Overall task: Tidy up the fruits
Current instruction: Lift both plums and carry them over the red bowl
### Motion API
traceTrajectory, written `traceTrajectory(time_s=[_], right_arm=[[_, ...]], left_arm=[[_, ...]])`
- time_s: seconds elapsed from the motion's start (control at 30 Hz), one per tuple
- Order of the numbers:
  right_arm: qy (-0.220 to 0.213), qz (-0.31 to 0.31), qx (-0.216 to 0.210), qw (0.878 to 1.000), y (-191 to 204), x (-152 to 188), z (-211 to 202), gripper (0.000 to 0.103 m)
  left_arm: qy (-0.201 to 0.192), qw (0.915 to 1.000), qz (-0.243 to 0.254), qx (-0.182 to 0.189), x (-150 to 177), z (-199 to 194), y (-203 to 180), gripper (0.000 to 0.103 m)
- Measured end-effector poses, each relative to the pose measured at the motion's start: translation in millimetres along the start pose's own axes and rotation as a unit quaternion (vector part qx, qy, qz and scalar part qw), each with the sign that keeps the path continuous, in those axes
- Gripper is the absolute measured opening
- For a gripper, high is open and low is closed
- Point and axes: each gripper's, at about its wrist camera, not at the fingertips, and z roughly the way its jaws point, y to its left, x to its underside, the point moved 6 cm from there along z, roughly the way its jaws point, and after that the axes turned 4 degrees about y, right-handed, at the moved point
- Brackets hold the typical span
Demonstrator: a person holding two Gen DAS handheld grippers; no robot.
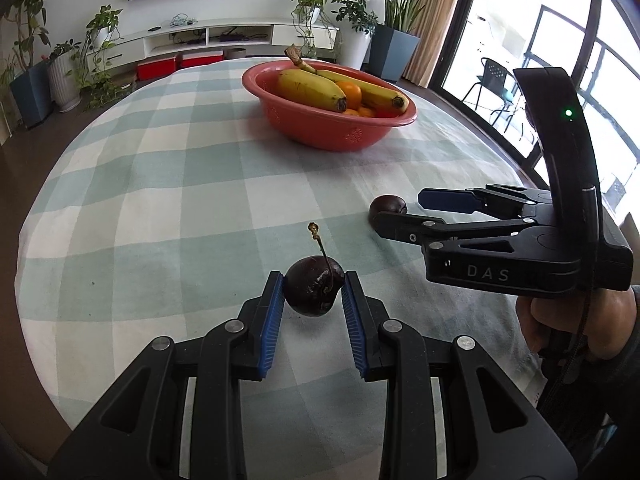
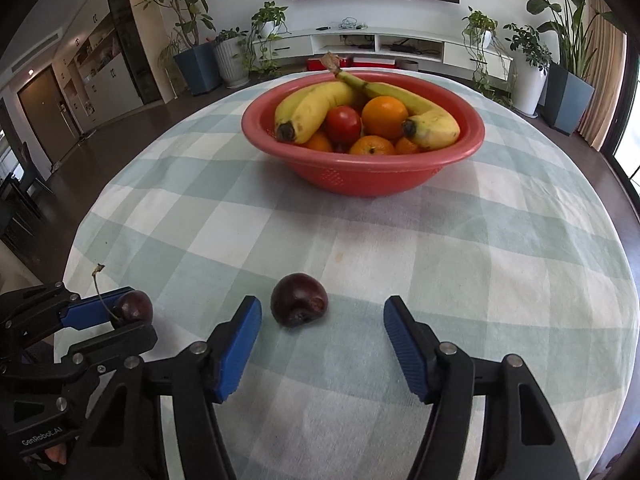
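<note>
Left gripper (image 1: 313,292) clamped on a stemmed cherry (image 1: 314,290); right gripper (image 2: 322,334) apart around a second cherry (image 2: 299,299) on the checked tablecloth (image 1: 160,184).

Left wrist view: the 2 blue pads press both sides of the dark cherry, its stem pointing up, held above the cloth. Beyond it sits a red bowl (image 1: 332,132) holding 2 bananas (image 1: 312,90) and oranges (image 1: 349,94). At right a hand (image 1: 580,324) carries the right gripper, its fingers flanking the other cherry on the cloth.
Right wrist view: the stemless cherry lies on the cloth between the spread pads, nearer the left pad, touching neither. At left, the other gripper grips the stemmed cherry. The bowl behind also shows a tomato (image 2: 342,124).
</note>
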Motion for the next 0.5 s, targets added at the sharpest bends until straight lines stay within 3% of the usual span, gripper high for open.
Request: traceTrajectory(time_s=[0.5], right_arm=[[0.01, -0.033, 0.004, 0.999, 11, -2, 7, 0.046]], left_arm=[[0.002, 0.9999, -0.01, 0.002, 4, 7, 5, 0.028]])
